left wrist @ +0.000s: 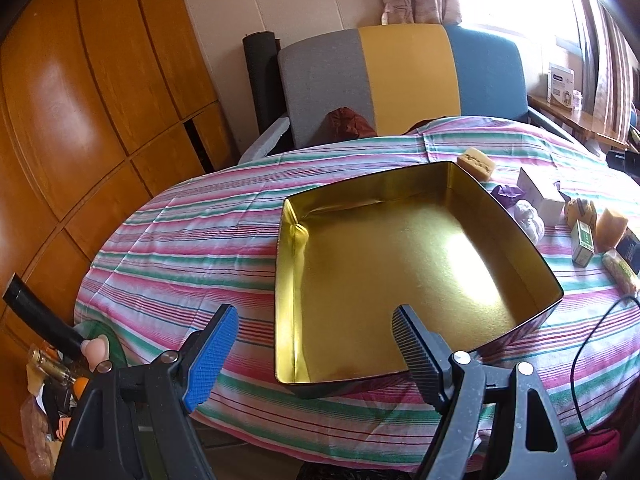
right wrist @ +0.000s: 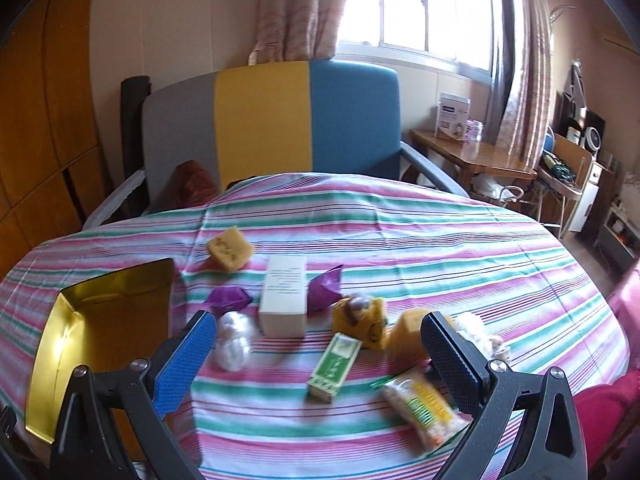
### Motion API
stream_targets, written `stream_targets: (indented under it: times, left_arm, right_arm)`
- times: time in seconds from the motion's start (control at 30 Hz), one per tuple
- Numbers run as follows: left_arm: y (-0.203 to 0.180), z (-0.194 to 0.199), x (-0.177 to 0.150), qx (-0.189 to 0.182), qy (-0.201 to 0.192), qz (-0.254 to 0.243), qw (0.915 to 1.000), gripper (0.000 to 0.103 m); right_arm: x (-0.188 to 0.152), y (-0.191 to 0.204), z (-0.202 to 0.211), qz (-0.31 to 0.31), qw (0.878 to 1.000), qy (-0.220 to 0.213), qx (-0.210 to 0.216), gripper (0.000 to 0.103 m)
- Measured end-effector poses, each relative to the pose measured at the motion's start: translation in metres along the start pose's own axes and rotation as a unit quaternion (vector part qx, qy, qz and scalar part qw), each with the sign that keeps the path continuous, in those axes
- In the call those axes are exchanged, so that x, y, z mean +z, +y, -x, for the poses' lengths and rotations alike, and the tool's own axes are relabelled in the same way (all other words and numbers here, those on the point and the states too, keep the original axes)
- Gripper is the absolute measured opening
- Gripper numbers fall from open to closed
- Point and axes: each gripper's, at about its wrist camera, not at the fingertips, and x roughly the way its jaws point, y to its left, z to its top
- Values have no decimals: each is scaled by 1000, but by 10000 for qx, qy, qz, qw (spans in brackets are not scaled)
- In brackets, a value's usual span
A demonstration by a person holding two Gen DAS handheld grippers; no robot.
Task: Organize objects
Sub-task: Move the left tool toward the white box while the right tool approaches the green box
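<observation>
An empty gold-lined tin box (left wrist: 400, 264) sits on the striped tablecloth (left wrist: 192, 240); it also shows at the left of the right wrist view (right wrist: 100, 320). My left gripper (left wrist: 316, 324) is open and empty, hovering over the box's near rim. My right gripper (right wrist: 320, 332) is open and empty above scattered items: a white box (right wrist: 283, 296), a green-and-white small box (right wrist: 334, 364), a yellow sponge (right wrist: 230, 249), purple wrappers (right wrist: 326, 285), a white crumpled bag (right wrist: 234, 338), a yellow toy (right wrist: 366, 318), an orange sponge (right wrist: 408, 336) and a snack packet (right wrist: 424, 408).
A grey, yellow and blue chair (right wrist: 272, 120) stands behind the table. Wooden cabinets (left wrist: 80, 120) are on the left. A side table with a carton (right wrist: 454, 116) is at the right. A black cable (left wrist: 588, 352) lies on the cloth.
</observation>
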Motion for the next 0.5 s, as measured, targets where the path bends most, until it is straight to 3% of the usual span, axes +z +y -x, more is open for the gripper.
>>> stream_targets:
  times: [0.33, 0.5]
  left_arm:
    - [-26, 0, 10, -87, -22, -306, 9995, 81]
    - [-42, -1, 16, -128, -32, -478, 9988, 81]
  right_arm:
    - [6, -56, -35, -216, 9994, 4, -275, 103]
    - [-4, -85, -57, -690, 9973, 165, -201, 103]
